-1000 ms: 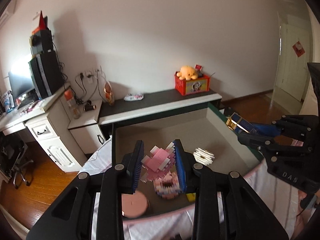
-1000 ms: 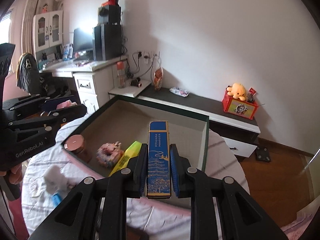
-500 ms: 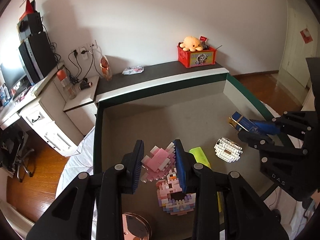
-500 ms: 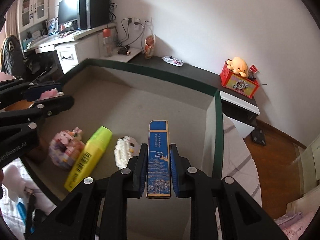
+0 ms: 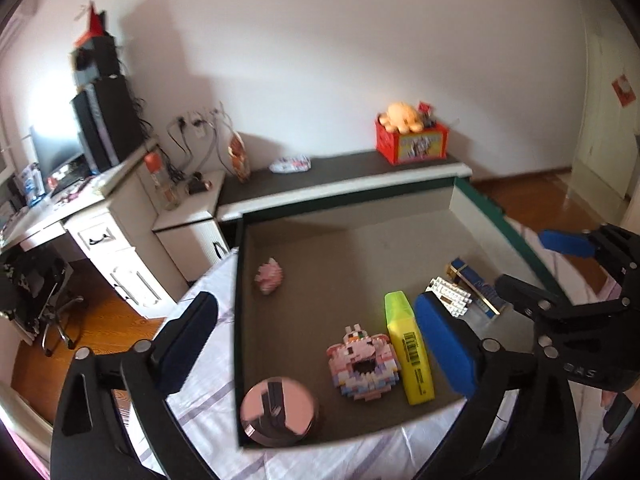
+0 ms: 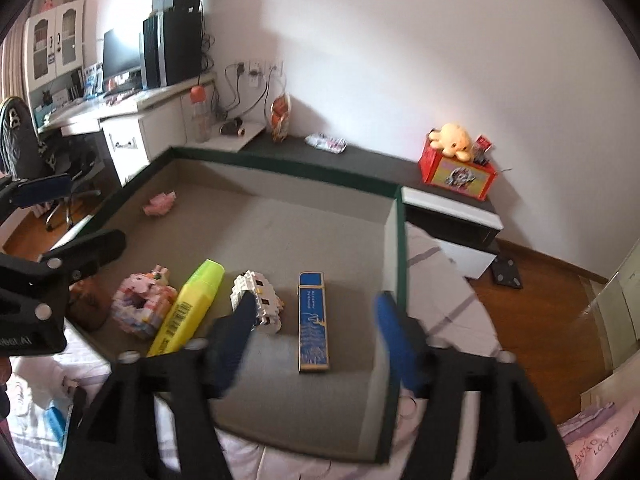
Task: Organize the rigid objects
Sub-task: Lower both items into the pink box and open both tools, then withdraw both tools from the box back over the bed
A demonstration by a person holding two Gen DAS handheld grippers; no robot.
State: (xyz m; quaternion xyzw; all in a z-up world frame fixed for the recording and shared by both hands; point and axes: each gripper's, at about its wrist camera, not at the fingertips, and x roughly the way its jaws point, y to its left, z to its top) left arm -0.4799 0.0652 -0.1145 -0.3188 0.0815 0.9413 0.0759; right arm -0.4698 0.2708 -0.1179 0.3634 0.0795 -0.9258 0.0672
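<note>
The flat blue rectangular box with gold edging (image 6: 313,320) lies on the floor of the shallow green-rimmed cardboard tray (image 6: 394,248), its long axis pointing away from the right gripper (image 6: 316,336), whose jaws stand wide and empty astride its near end. Left of it sit the white block model (image 6: 256,296), yellow highlighter (image 6: 188,306) and pink block figure (image 6: 142,306). The left gripper (image 5: 316,344), jaws also wide and empty, hovers over the tray's near-left part.

Both claws opened, dropping the pink block (image 5: 270,275) and blue box (image 6: 313,323) into the tray (image 6: 394,248).
</note>
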